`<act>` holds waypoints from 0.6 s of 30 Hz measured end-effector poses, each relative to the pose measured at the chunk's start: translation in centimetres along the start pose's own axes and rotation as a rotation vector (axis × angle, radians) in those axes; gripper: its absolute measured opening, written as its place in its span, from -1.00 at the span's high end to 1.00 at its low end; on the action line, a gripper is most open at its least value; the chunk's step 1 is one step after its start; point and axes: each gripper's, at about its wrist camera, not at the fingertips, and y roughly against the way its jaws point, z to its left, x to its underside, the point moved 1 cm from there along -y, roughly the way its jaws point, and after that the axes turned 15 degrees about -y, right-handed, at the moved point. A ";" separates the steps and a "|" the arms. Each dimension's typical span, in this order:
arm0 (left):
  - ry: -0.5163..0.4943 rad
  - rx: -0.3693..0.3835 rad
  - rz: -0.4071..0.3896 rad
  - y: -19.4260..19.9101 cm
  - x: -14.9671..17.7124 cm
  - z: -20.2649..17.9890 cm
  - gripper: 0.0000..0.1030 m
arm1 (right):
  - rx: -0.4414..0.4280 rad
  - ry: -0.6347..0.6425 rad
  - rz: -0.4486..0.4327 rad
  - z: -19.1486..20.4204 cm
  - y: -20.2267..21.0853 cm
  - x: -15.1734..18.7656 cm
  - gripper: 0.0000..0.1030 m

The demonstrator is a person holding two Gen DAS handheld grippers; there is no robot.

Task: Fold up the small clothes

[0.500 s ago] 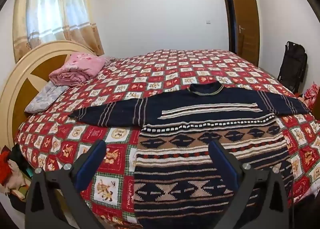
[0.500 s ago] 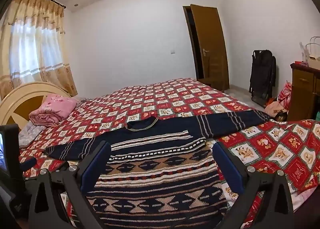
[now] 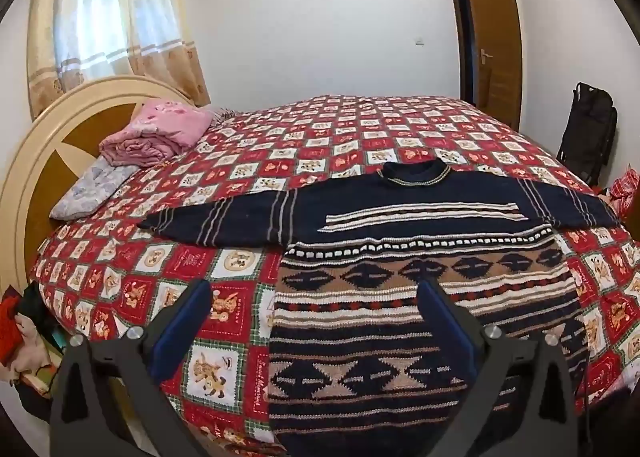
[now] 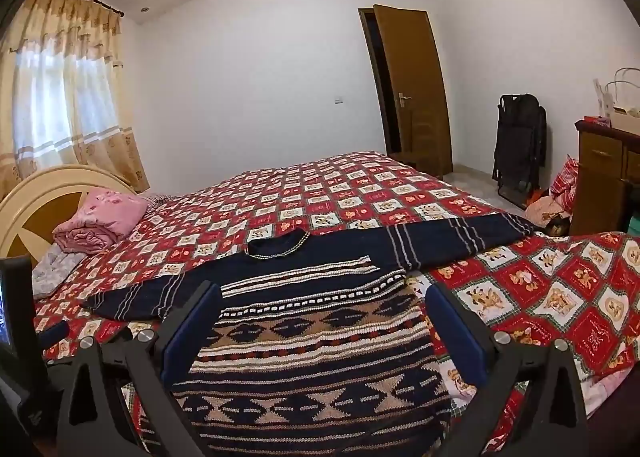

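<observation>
A dark navy knitted sweater (image 3: 400,297) with tan and white patterned bands lies flat on the bed, both sleeves spread out, collar at the far side. It also shows in the right wrist view (image 4: 312,345). My left gripper (image 3: 316,293) is open and empty, held above the sweater's lower left part. My right gripper (image 4: 324,297) is open and empty, held above the sweater's lower body. Neither touches the cloth.
The bed has a red checkered bedspread (image 3: 360,129) and a round cream headboard (image 3: 36,161) at left. A folded pink blanket (image 3: 156,133) and a grey pillow (image 3: 88,189) lie near it. A wooden dresser (image 4: 604,181), a black folded chair (image 4: 520,141) and an open door (image 4: 412,89) stand at right.
Both grippers have shifted slightly; the views are nearly the same. The sweater has not moved.
</observation>
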 end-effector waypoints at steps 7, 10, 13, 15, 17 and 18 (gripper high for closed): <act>-0.001 -0.001 -0.013 0.2 0.1 -0.1 -1.00 | -0.002 -0.004 0.008 -0.1 -0.1 0.1 -0.98; -0.005 -0.004 -0.011 0.3 0.1 -0.7 -1.00 | 0.000 -0.006 0.011 -0.1 -0.2 0.2 -0.98; -0.002 -0.005 -0.010 0.3 0.1 -0.8 -1.00 | 0.002 -0.011 0.016 -0.2 -0.2 0.2 -0.98; -0.001 -0.005 -0.009 0.3 0.2 -0.8 -1.00 | 0.002 -0.011 0.019 -0.2 -0.2 0.2 -0.98; 0.000 -0.005 -0.009 0.3 0.2 -0.8 -1.00 | 0.003 -0.012 0.019 -0.2 -0.2 0.2 -0.98; 0.000 -0.006 -0.009 0.3 0.2 -0.8 -1.00 | 0.002 -0.011 0.019 -0.2 -0.2 0.2 -0.98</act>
